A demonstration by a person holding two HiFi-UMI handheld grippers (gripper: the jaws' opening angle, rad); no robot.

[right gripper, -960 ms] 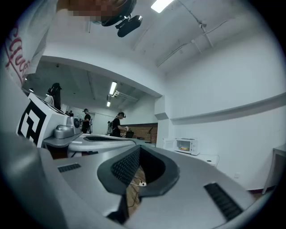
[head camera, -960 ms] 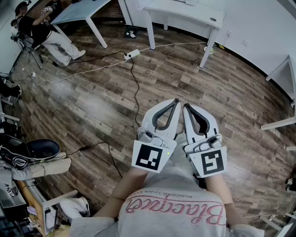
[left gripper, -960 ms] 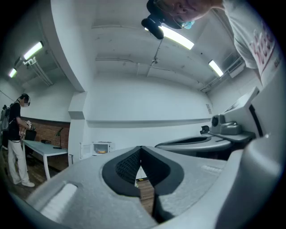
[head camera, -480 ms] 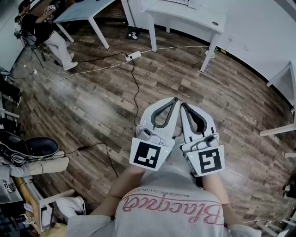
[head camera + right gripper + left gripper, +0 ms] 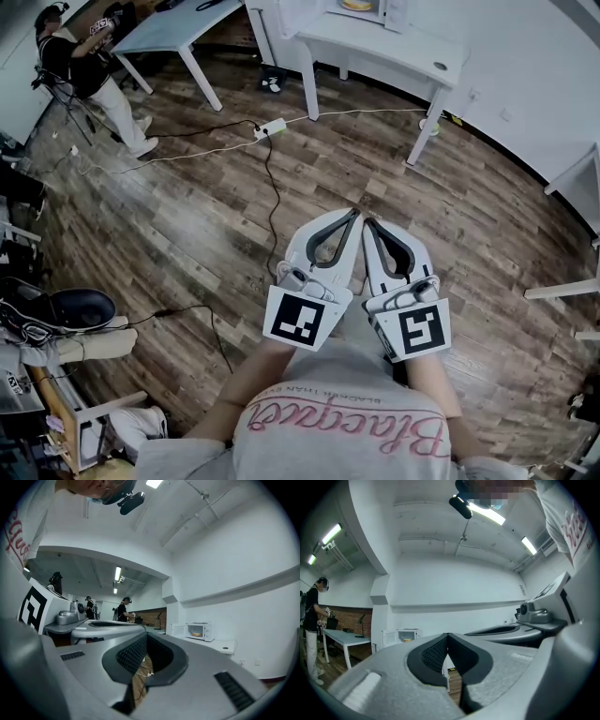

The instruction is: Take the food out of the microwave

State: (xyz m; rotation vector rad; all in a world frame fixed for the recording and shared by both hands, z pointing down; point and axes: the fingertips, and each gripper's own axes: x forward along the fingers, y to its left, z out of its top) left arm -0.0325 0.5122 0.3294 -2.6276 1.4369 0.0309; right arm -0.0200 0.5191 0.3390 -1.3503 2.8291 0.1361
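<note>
Pointing toward 12 o'clock, the left gripper (image 5: 354,215) and right gripper (image 5: 367,223) sit side by side, both jaws pressed together and empty. Food (image 5: 356,5) lies inside the microwave (image 5: 392,9) on the white bench (image 5: 412,47), well away at 12 o'clock.

Shirt (image 5: 342,412): upside-down pink "Blac…" txt

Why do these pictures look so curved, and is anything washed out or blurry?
Head view: a wide lens bows the wooden floor and white table; both are sharp. Left gripper view: round black border, and the ceiling lamp glares white. Right gripper view: same round border; the microwave is small but clear.
</note>
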